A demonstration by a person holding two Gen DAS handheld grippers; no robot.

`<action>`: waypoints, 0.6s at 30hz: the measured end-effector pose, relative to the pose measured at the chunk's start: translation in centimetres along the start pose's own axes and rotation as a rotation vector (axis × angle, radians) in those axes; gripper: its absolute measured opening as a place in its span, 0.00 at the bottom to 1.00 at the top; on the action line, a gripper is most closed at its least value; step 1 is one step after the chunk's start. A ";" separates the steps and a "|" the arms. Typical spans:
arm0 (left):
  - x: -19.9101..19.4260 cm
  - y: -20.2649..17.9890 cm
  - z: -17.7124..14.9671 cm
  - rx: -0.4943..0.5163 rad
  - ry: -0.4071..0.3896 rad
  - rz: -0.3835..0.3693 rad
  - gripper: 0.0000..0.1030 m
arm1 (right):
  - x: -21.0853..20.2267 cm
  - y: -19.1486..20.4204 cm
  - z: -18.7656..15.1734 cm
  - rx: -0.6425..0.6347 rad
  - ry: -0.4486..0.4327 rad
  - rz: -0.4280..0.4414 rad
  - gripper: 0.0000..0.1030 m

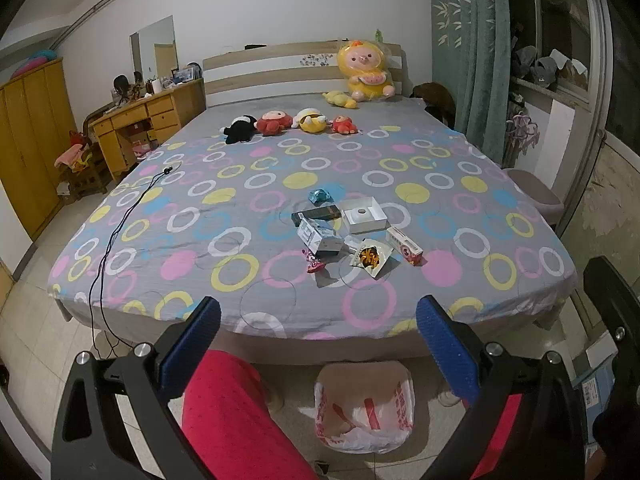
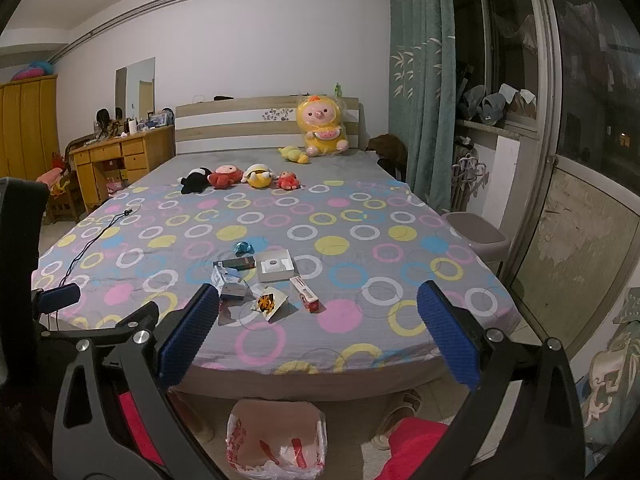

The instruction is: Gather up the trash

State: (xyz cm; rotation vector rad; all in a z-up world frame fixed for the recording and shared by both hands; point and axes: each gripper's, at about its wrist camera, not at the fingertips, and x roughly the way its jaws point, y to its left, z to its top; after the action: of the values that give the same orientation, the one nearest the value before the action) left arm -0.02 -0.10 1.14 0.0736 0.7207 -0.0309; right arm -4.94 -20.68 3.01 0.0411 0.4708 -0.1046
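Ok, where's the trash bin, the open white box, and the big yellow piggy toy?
trash bin [image 1: 362, 436]: left wrist view, on its bag lining.
open white box [image 1: 365, 215]: left wrist view, on its inside floor.
big yellow piggy toy [image 2: 321, 128]: right wrist view, on its tummy.

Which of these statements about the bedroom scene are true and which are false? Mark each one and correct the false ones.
1. Both sets of tongs, left and right, are open and hold nothing. True.
2. The bin lined with a plastic bag stands on the bed. False: it stands on the floor at the foot of the bed.
3. The open white box lies among the trash on the bedspread. True.
4. The big yellow plush toy lies beside the trash. False: it sits against the headboard.
5. A black cable trails over the bed's edge. True.
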 end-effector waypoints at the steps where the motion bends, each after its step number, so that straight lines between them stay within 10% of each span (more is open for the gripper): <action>1: 0.0 0.0 0.0 -0.001 -0.002 0.001 0.93 | 0.1 -0.1 0.1 0.001 -0.001 0.002 0.94; 18: -0.1 0.1 0.0 -0.005 -0.003 -0.004 0.93 | -0.2 -0.4 0.4 0.004 0.003 0.009 0.94</action>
State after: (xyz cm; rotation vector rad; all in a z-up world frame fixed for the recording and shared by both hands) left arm -0.08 -0.02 1.16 0.0670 0.7182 -0.0327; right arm -4.97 -21.05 3.45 0.0475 0.4730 -0.0972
